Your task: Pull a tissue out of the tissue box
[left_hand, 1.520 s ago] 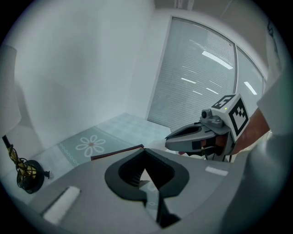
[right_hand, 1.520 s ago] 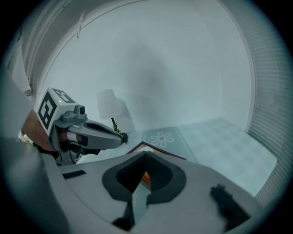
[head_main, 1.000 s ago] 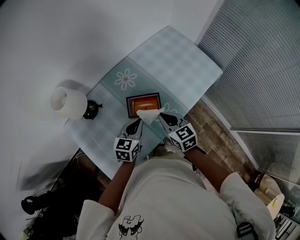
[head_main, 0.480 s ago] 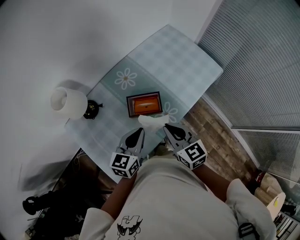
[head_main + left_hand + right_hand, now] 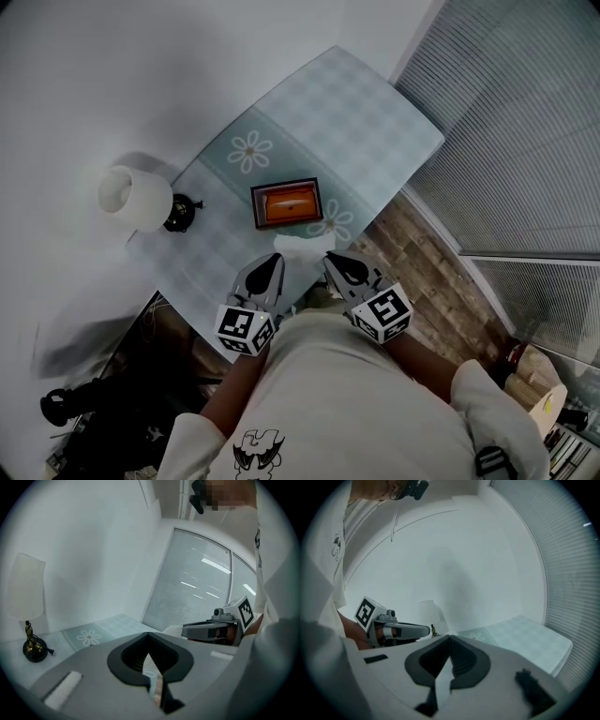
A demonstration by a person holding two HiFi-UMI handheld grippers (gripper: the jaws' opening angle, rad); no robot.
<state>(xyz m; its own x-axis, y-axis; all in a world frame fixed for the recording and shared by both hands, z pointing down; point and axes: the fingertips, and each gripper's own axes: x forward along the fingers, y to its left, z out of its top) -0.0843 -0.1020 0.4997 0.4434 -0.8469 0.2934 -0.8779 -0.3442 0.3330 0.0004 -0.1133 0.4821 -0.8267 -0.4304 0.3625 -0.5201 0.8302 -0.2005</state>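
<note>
white tissue (image 5: 298,247) hangs clear of the orange-topped tissue box (image 5: 287,202).

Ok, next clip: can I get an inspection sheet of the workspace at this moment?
Surface: table, covered in a pale checked print with daisies.
Job's things: tissue box mid-table; tissue clear of the box, held above the table's near edge.
Clutter: lamp at the table's left corner.
Grippers: right gripper, claw shut on the tissue; left gripper, claw closed to a slit, nothing seen gripped.
Cables: none clearly seen; dark jumble below the table is too dim to tell.
Surroundings: white wall, window blinds, wood floor.
</note>
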